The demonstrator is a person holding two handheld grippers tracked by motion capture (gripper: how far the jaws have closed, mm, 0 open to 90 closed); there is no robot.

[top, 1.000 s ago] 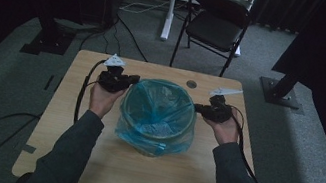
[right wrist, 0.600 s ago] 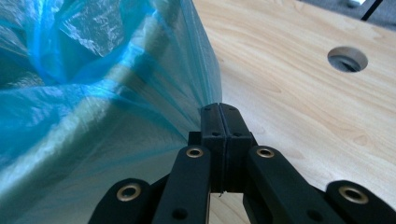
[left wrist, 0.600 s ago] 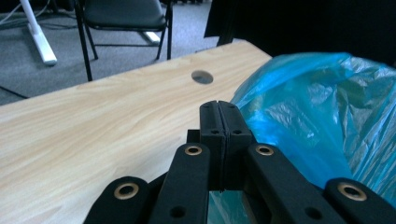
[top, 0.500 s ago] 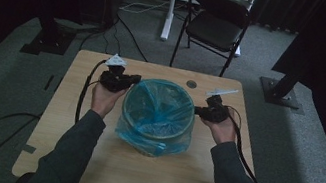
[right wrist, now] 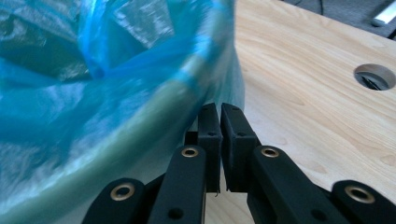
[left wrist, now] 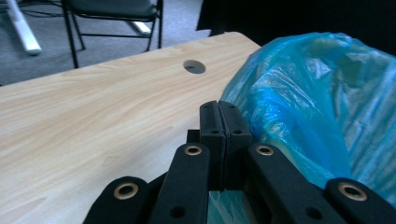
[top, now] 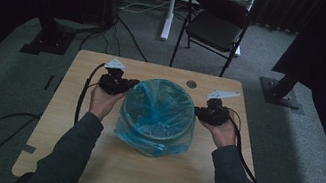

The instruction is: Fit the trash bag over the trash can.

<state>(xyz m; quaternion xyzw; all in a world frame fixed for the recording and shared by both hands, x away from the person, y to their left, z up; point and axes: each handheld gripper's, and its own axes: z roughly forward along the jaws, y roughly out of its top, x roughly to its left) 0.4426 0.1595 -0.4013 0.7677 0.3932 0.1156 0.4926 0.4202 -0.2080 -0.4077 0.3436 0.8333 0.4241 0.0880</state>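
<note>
The bin [top: 158, 113] lined with a blue bag [left wrist: 322, 93] stands upright mid-table [top: 136, 173], mouth up. The left hand-held gripper [left wrist: 218, 122] is pressed together beside its left rim. The right hand-held gripper [right wrist: 219, 122], jaws just parting with nothing between, sits by the right rim. Its view shows the green rim; the far edge holds a cable hole [top: 191, 84].

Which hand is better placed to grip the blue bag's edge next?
Probably right: the right tongs, beside the blue bag, have just been opening, with nothing between them; the left tongs are shut.
</note>
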